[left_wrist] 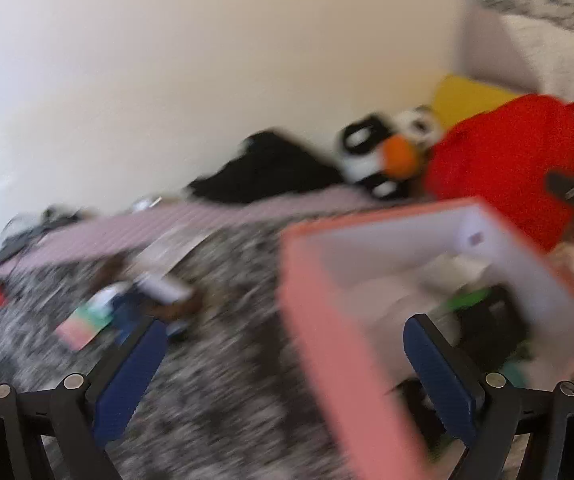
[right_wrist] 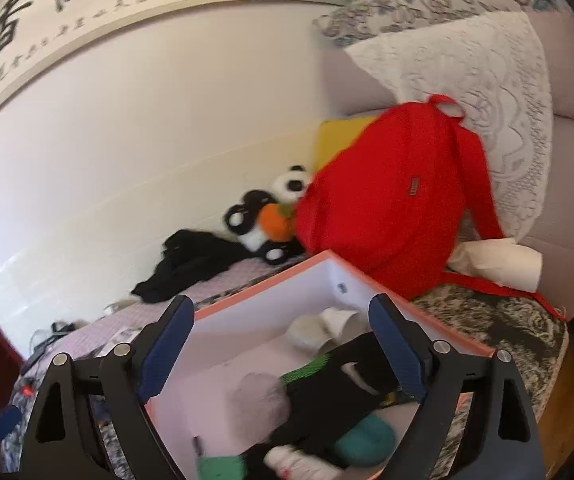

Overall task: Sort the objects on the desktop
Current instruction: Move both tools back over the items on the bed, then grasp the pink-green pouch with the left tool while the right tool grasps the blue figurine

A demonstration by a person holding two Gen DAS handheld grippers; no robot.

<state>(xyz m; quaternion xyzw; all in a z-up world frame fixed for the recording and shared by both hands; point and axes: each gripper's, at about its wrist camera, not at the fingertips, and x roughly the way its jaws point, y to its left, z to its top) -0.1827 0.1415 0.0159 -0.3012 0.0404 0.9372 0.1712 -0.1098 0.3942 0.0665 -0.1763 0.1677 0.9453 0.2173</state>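
Both grippers' blue-padded fingers are spreading wide, released, grasping nothing: right gripper (right_wrist: 281, 344) is hovering over the pink-rimmed white cardboard box (right_wrist: 263, 300) holding black, green and white socks (right_wrist: 327, 384); left gripper (left_wrist: 283, 364) is straddling that box's near rim, view blurred. Box is sitting on patterned grey bedspread (left_wrist: 215, 380), near red fabric backpack (right_wrist: 387, 208) and panda plush (right_wrist: 271, 216).

A plain cream wall (right_wrist: 135, 152) carrying a framed calligraphy scroll (right_wrist: 87, 8) backs a bed (right_wrist: 499, 316) spread with a grey patterned cover, a white lace pillow (right_wrist: 487, 92) propped at its padded headboard (right_wrist: 567, 184).
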